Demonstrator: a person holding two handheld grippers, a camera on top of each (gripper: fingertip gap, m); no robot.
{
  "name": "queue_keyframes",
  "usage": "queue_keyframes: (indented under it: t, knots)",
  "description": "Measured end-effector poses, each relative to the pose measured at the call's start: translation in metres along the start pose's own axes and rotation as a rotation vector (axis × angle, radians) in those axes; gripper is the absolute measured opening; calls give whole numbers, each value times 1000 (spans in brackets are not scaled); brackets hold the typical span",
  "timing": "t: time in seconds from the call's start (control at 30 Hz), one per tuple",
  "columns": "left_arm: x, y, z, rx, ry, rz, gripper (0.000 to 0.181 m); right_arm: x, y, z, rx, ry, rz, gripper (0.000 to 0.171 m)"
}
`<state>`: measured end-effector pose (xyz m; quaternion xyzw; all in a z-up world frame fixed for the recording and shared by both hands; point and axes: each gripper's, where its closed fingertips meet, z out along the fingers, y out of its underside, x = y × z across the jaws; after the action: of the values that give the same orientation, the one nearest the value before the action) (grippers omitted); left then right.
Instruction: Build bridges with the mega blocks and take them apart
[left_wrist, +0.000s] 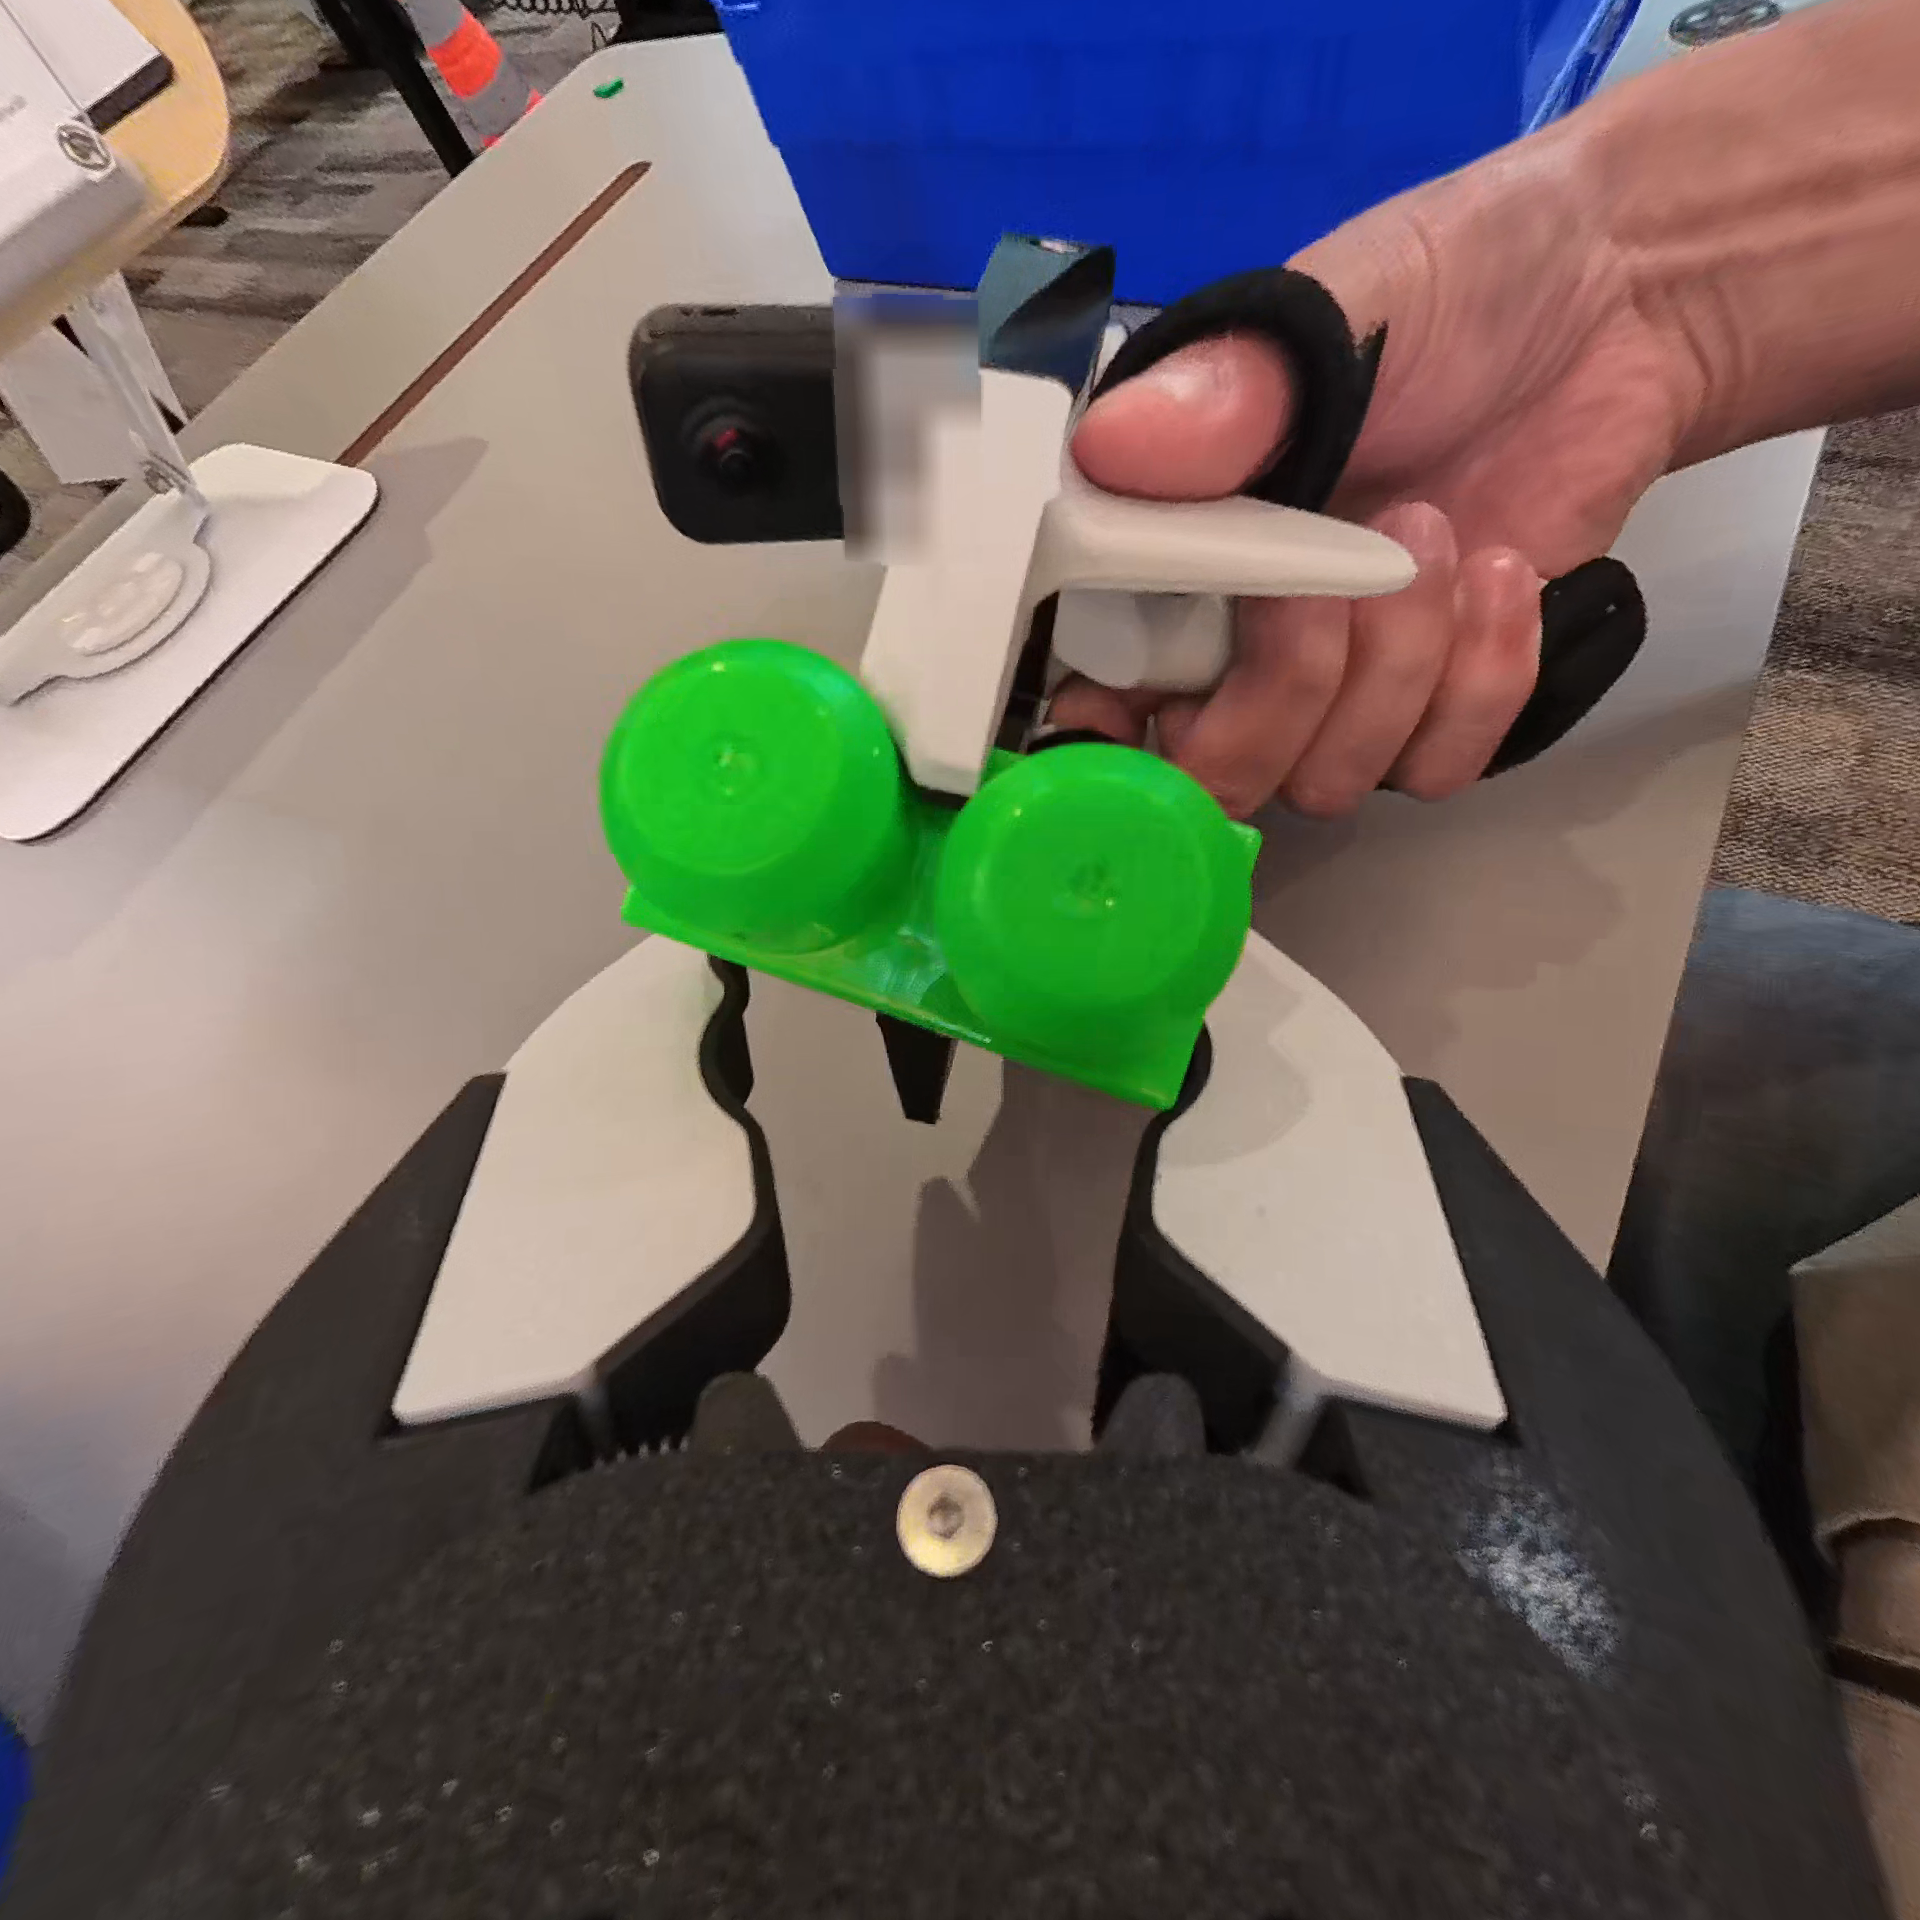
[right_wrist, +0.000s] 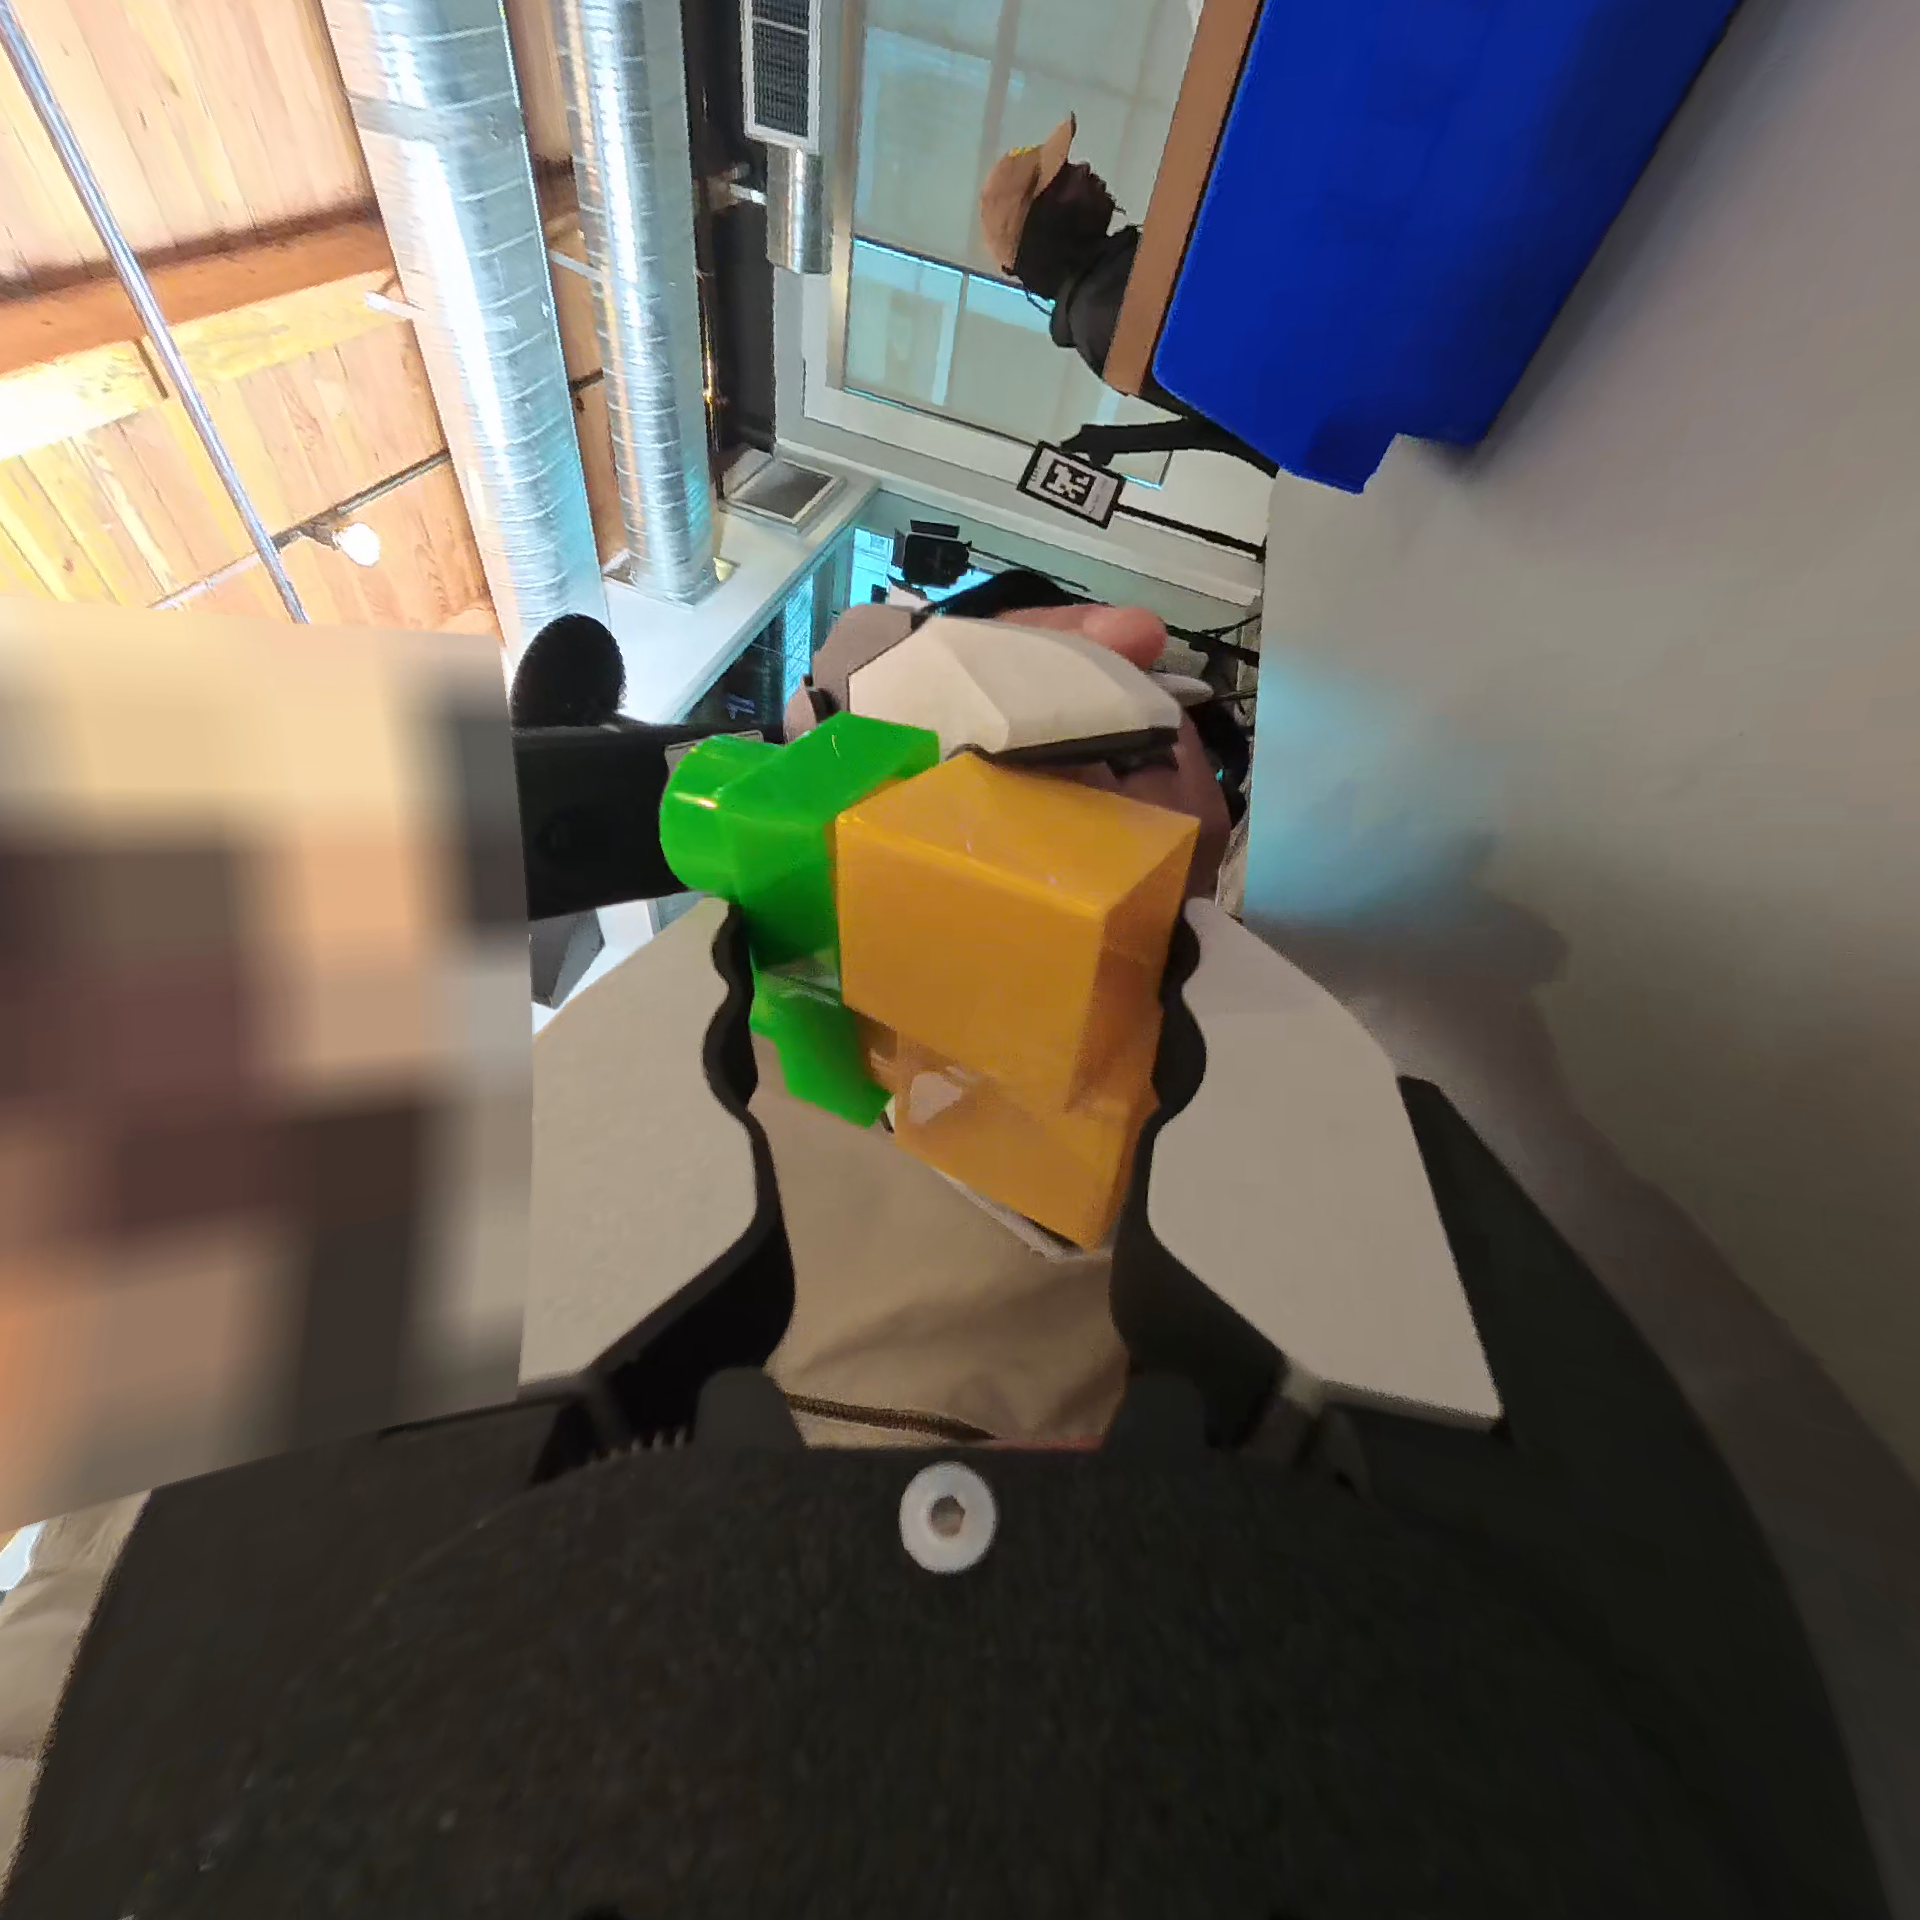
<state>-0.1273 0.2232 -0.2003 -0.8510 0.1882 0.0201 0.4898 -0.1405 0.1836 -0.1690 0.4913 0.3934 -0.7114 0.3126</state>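
Note:
A green two-stud block (left_wrist: 925, 862) faces the left wrist camera with its studs and hides an orange block behind it. My left gripper (left_wrist: 956, 1013) is shut, its tips reaching past the green block's ends. In the right wrist view the green block (right_wrist: 790, 831) is joined to the orange block (right_wrist: 1008, 935). My right gripper (right_wrist: 956, 945) is shut on the pair, one finger on the green side and one on the orange. The left gripper's white finger (right_wrist: 997, 686) presses the orange block's far end. The right gripper's white finger (left_wrist: 945, 665) meets the green block between its studs.
A blue bin (left_wrist: 1091, 135) stands at the table's far side and also shows in the right wrist view (right_wrist: 1403, 208). The blocks are held above the white table (left_wrist: 312, 831). A white stand (left_wrist: 156, 582) sits at the left. A hand (left_wrist: 1507, 416) holds the right gripper. My two grippers' fingertips are within a few centimetres of each other.

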Motion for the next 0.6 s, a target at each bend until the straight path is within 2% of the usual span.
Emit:
queue_keyframes:
  t: [0.17, 0.5, 0.6]
  knots:
    - [1, 6, 1, -47, 18, 7, 77, 4, 1, -1, 1, -4, 11, 75]
    - [4, 4, -1, -8, 41, -12, 77, 1, 2, -1, 15, -53, 14, 75]
    - [-4, 2, -5, 8, 42, -50, 77, 0, -1, -5, 44, -35, 2, 86]
